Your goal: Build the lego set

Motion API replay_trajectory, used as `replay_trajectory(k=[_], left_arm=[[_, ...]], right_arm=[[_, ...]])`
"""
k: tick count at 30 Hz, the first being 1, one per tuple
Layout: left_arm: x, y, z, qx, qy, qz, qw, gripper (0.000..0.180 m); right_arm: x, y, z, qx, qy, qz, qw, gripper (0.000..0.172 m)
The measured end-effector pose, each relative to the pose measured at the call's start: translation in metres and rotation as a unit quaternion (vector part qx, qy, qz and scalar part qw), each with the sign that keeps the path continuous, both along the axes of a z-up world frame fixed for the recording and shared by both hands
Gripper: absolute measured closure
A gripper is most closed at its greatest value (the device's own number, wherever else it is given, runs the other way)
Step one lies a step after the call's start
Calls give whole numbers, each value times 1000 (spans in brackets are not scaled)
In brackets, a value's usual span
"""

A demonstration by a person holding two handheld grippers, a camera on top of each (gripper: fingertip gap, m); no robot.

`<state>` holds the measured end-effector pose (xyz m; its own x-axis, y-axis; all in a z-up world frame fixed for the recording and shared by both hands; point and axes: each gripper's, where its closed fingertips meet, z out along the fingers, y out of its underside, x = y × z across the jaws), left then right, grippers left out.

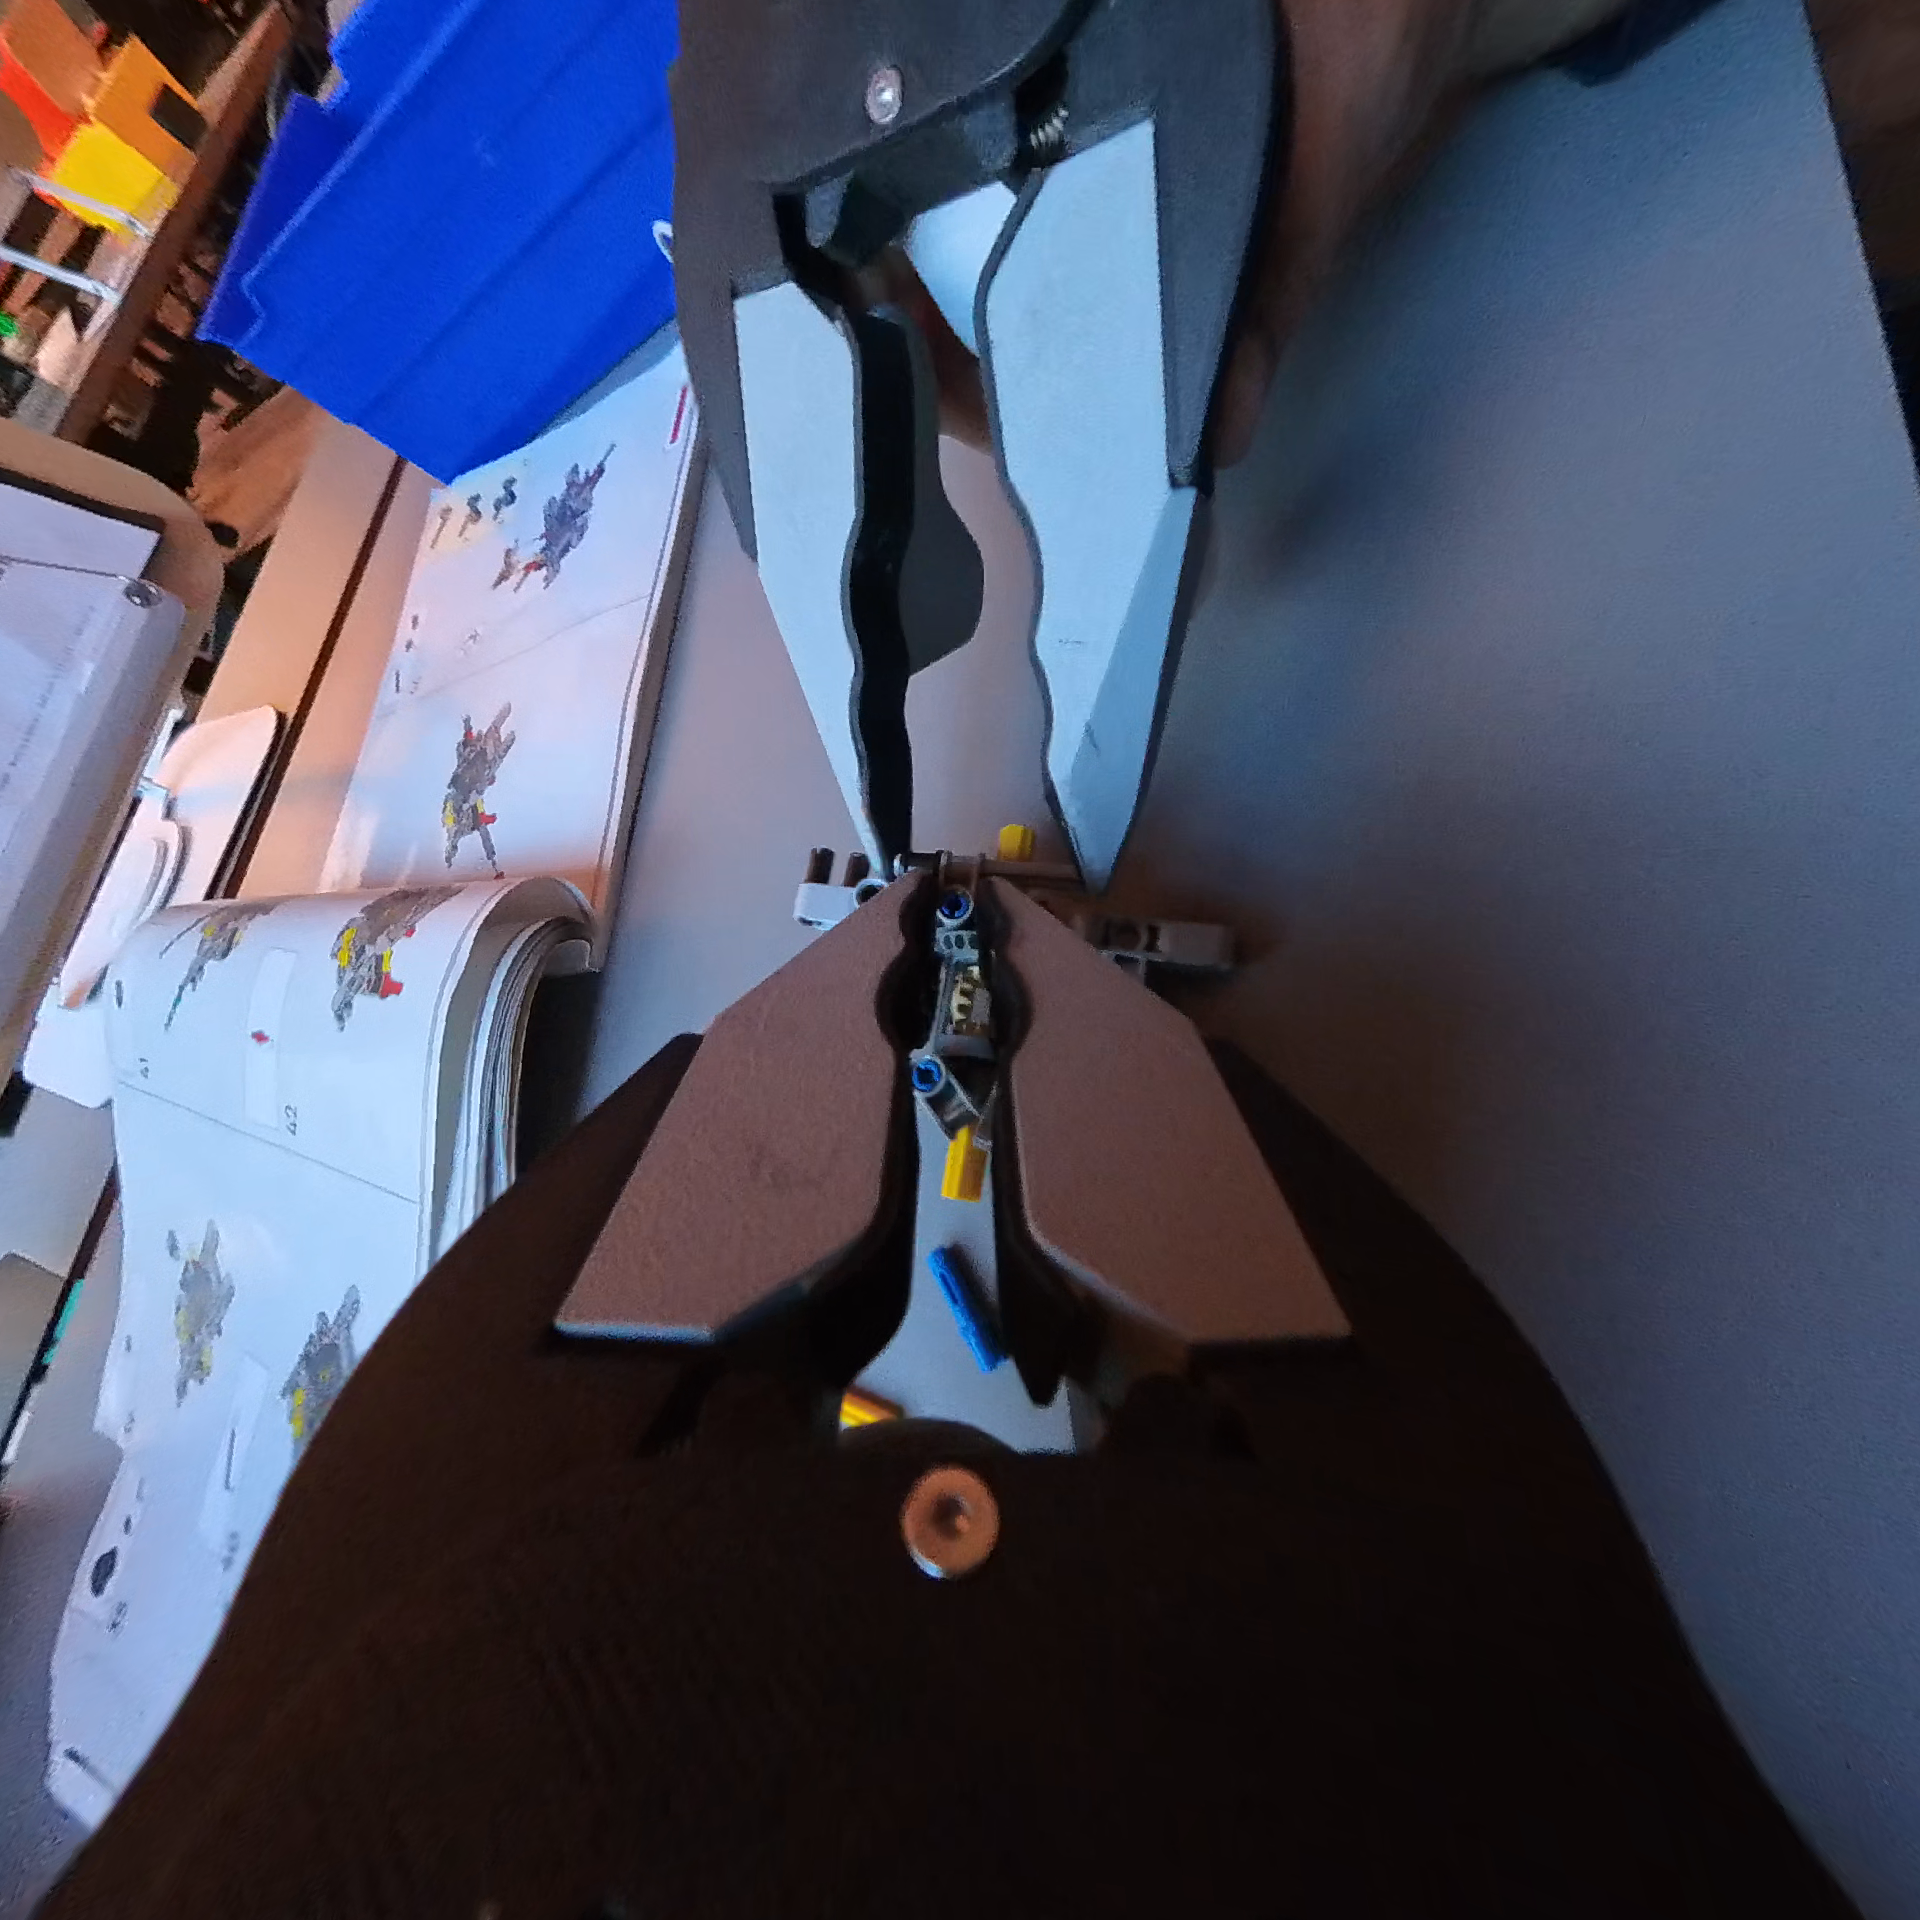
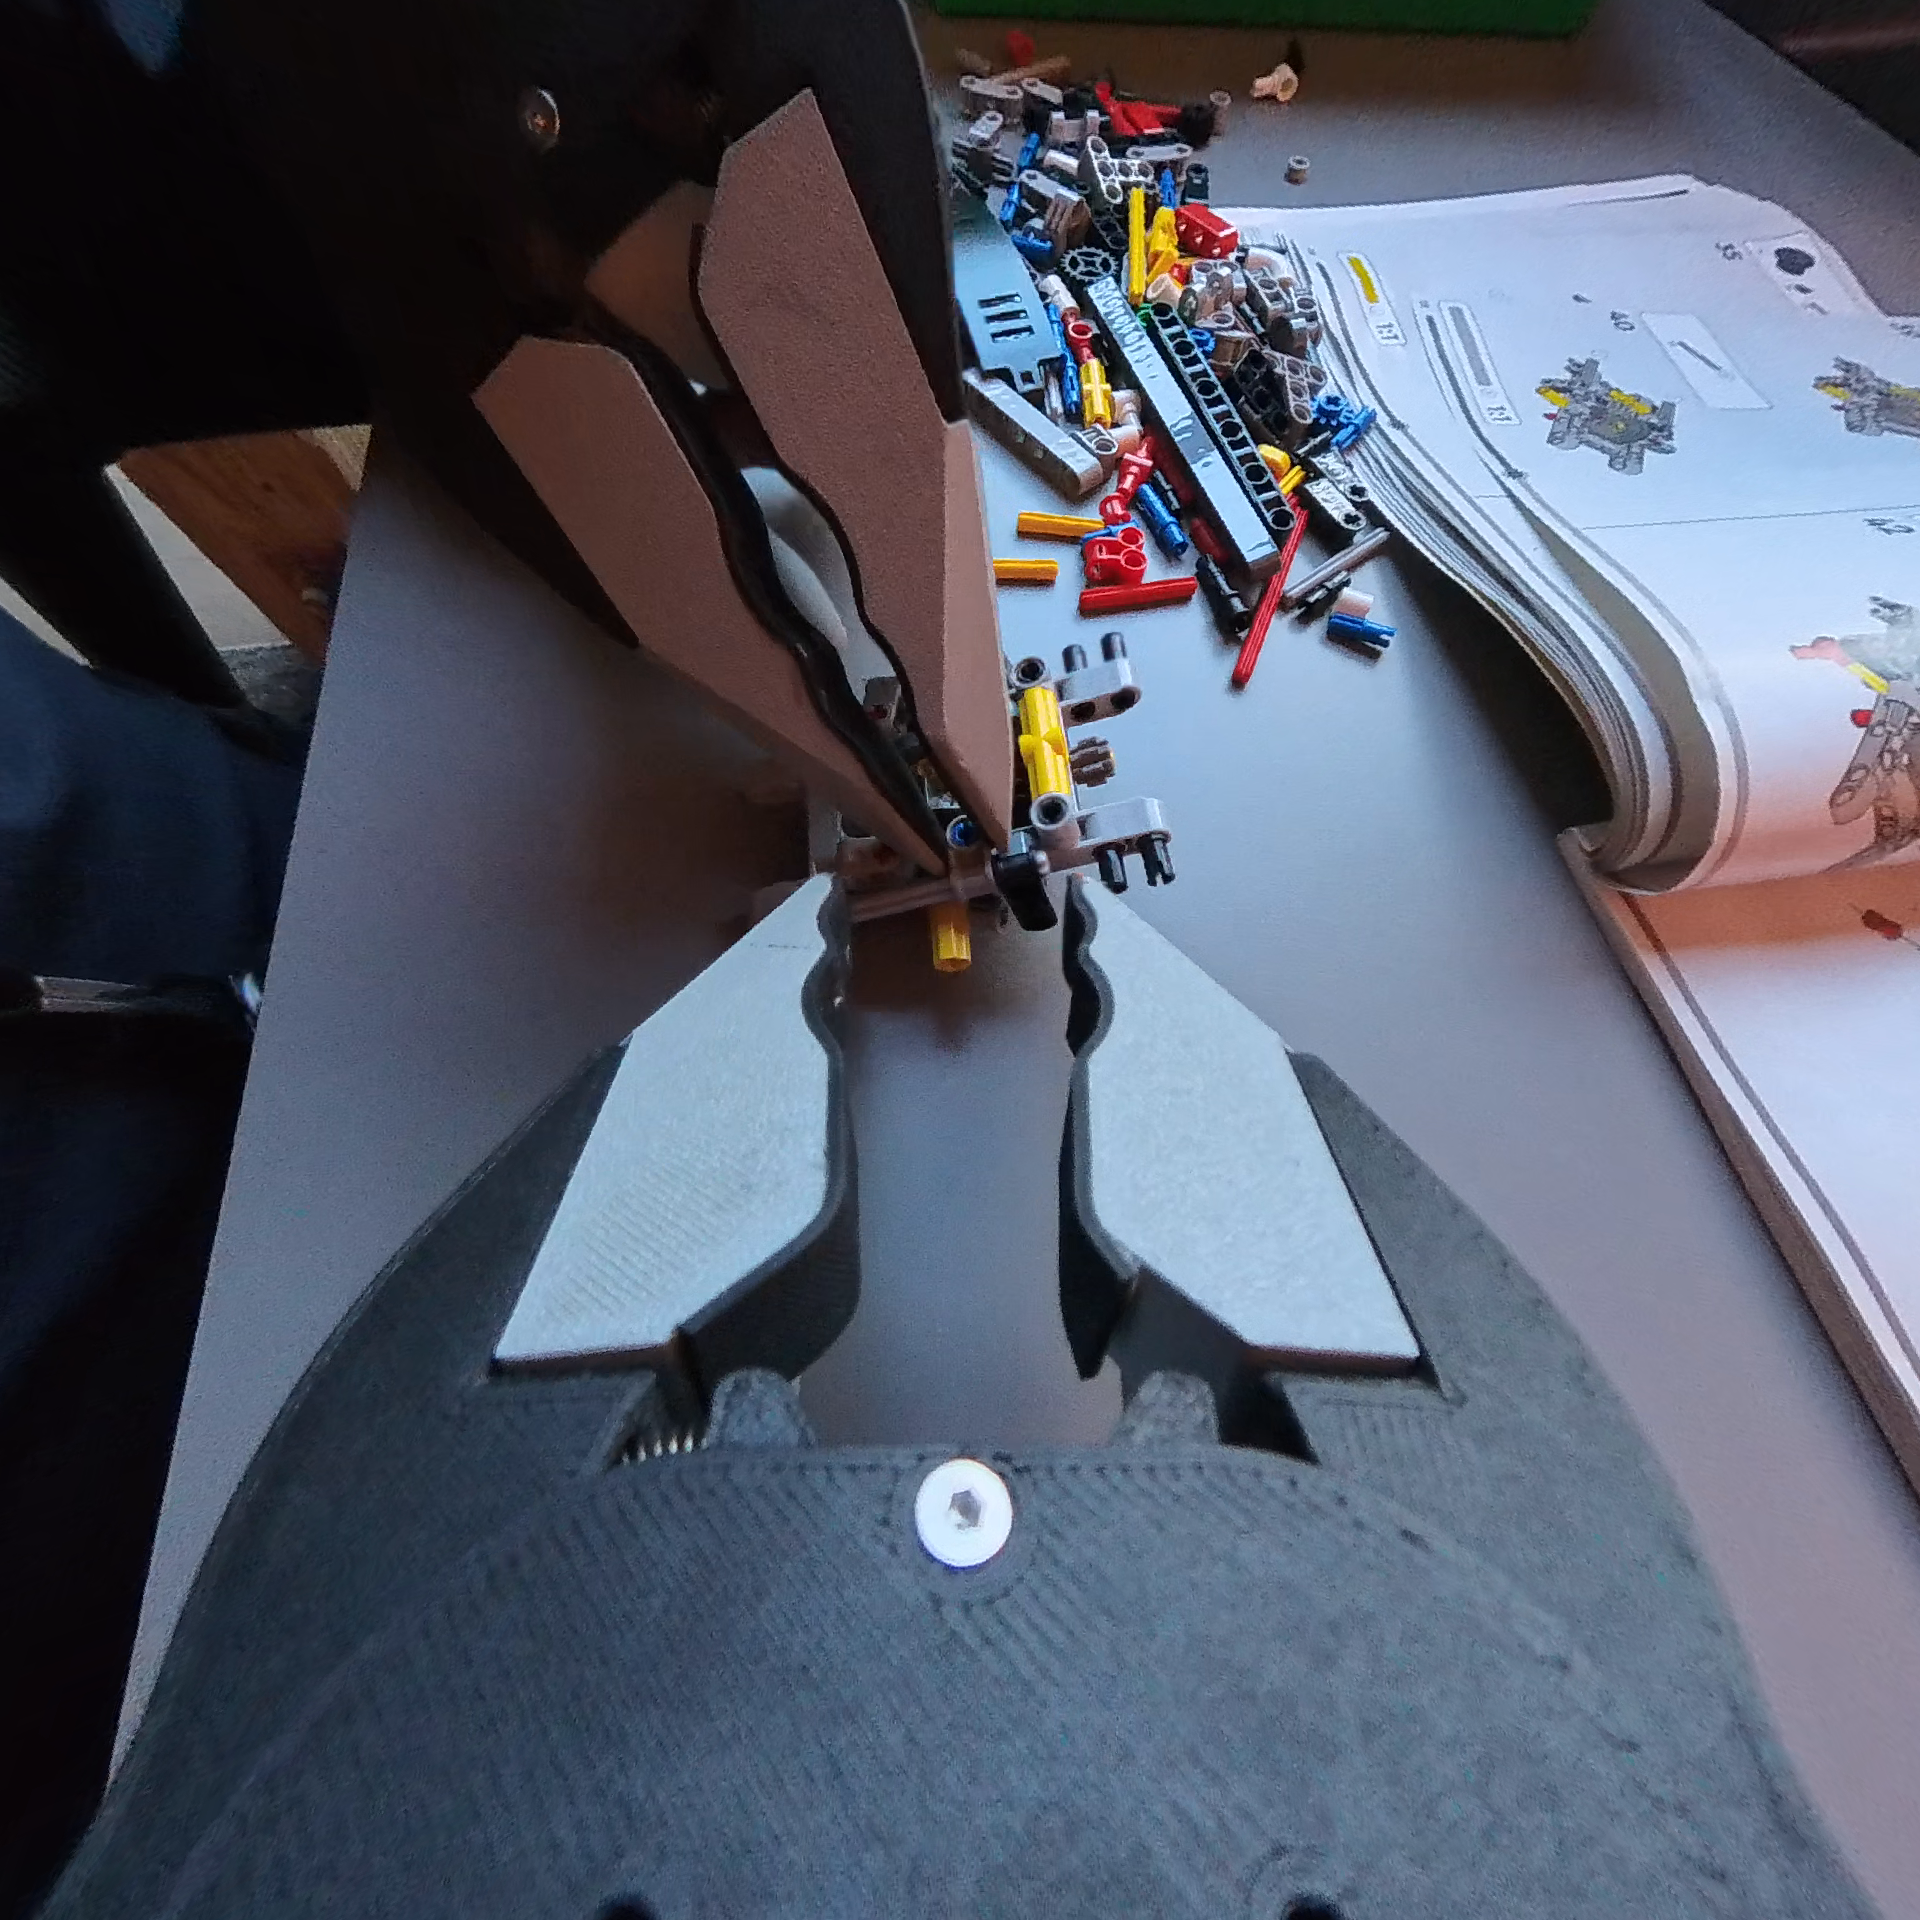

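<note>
My left gripper [image 1: 951,894] has brown fingers and is shut on a small grey brick assembly [image 1: 961,997] with blue pins, a tan gear and yellow pegs, held at the grey table [image 1: 1558,935]. In the right wrist view the left gripper [image 2: 966,857] comes in from the upper left, clamped on the same assembly [image 2: 1049,769]. My right gripper [image 2: 951,914] has grey fingers and is open. Its tips stand either side of the assembly's near axle and black end piece [image 2: 1023,883], not pressing on them. It also shows in the left wrist view [image 1: 987,868], coming from the top.
A pile of loose bricks and beams [image 2: 1164,343] lies beyond the assembly. An open instruction booklet [image 2: 1662,520] lies to the right, also in the left wrist view [image 1: 312,1039]. A blue bin [image 1: 447,229] stands behind. A loose blue pin [image 1: 966,1304] lies under my left gripper.
</note>
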<state>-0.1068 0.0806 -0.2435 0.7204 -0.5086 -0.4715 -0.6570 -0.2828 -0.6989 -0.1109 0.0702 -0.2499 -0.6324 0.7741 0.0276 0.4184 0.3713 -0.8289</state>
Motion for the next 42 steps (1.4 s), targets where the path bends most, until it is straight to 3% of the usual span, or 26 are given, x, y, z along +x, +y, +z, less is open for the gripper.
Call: replay_trajectory(k=[15,23,34,42], left_arm=[[3,-2,14,52,-60,-9,997,176],[1,-3,27,60,-124,-8,990,176],[4,-3,29,70,-118,-10,990,176],[4,-2,28,64,-121,-1,991,176]], right_arm=[[3,-2,15,-11,53,24,998,135],[4,2,12,43,81,28,995,134],[8,3,26,-24,89,39,995,132],[6,-1,25,-11,94,39,995,132]])
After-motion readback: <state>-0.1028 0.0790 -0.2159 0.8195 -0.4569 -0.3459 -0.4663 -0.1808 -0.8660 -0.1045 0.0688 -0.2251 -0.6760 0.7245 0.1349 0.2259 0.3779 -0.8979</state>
